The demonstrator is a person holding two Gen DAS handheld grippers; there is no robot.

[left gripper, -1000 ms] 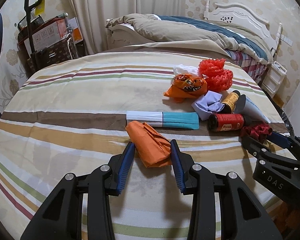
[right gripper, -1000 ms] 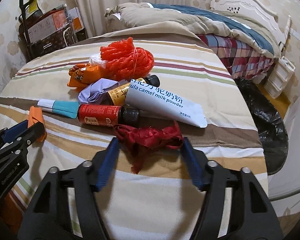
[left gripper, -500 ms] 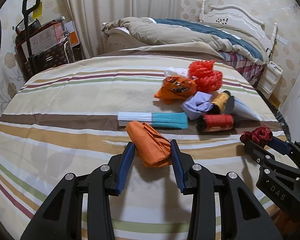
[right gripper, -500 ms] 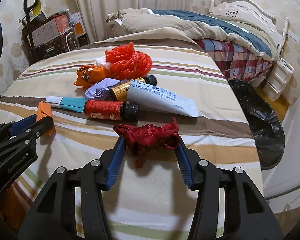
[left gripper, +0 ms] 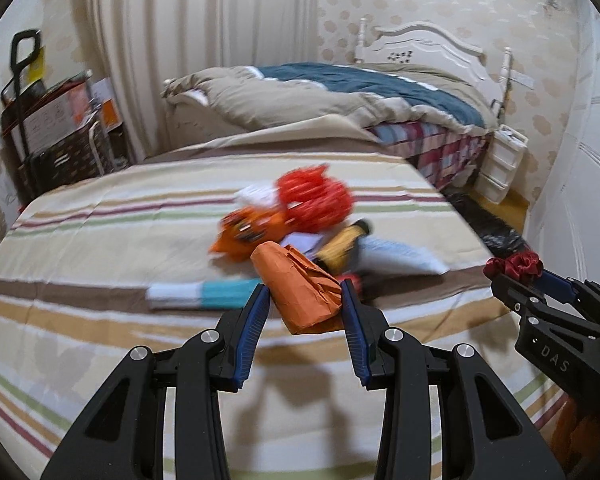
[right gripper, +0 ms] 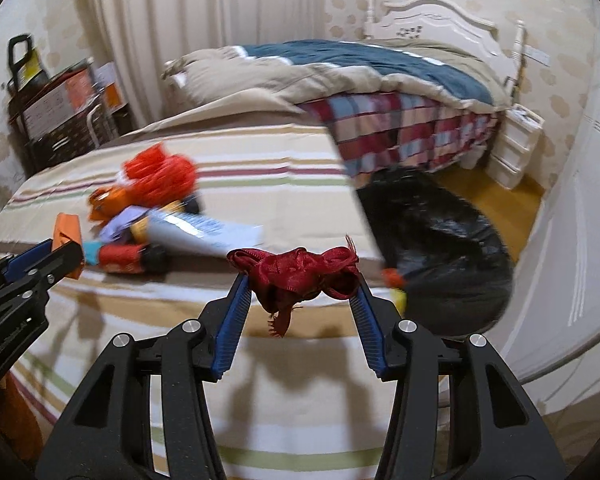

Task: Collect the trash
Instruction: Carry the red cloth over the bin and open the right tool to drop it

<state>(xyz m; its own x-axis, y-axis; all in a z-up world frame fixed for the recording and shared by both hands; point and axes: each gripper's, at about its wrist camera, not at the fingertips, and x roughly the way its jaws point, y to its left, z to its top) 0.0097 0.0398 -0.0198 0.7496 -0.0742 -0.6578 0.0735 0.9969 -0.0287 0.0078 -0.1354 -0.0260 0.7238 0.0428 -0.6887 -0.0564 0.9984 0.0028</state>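
The striped tabletop fills the lower half of both views, leftover trash piled mid-frame on it. A black trash bag sits open at right on the floor, probably the drop spot. The left hand-held gripper is clamped on an orange paper wad; the right hand-held gripper pinches a crumpled red ribbon, both lifted clear, likely for carrying over.

Black angular hand-held gripper frames, ribbed blue pads, silver screws, white lettering.
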